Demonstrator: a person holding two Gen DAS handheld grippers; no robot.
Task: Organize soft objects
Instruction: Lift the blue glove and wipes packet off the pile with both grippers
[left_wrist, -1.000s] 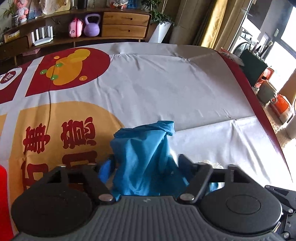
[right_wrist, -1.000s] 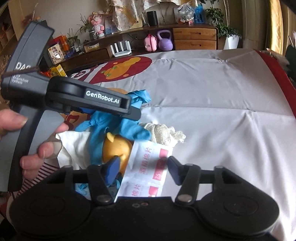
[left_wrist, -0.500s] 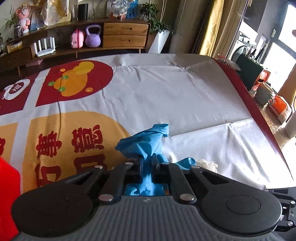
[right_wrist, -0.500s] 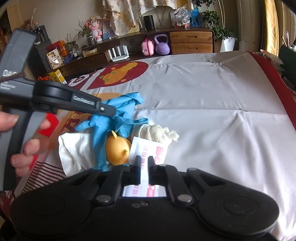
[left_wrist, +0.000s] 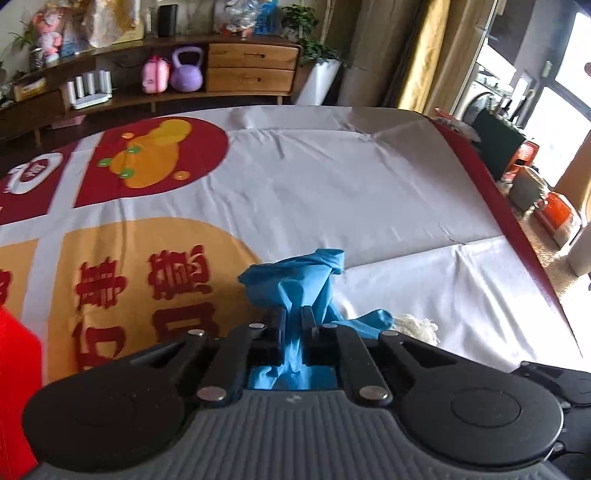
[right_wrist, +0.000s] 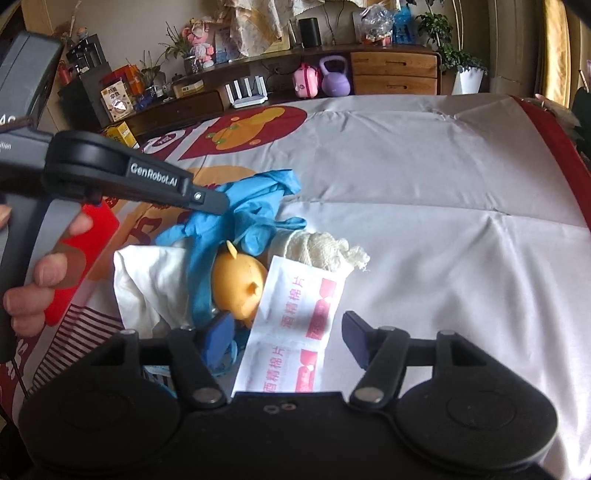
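Note:
A crumpled blue glove (left_wrist: 295, 269) lies on the printed tablecloth. My left gripper (left_wrist: 293, 314) is pinched on it, its jaws easing slightly apart with the glove still pressed between the pads. In the right wrist view the glove (right_wrist: 255, 206) drapes over a yellow squishy toy (right_wrist: 236, 284) and a white cloth (right_wrist: 147, 280), with the left gripper (right_wrist: 218, 203) reaching in from the left. My right gripper (right_wrist: 286, 325) is opening. A white packet with pink print (right_wrist: 291, 365) lies between its fingers, untouched by the pads. A gauze roll (right_wrist: 317, 251) sits just beyond the packet.
A red box (right_wrist: 85, 251) stands left of the pile. The white part of the tablecloth (right_wrist: 443, 221) stretches to the right and far side, ending at a red border (right_wrist: 554, 140). A person's hand (right_wrist: 40, 280) holds the left gripper. Shelves and drawers stand behind the table.
The left gripper closed on the blue glove and keeps its pinch. The right gripper shut above the packet, then opened wide again. Neither hand has shifted much.

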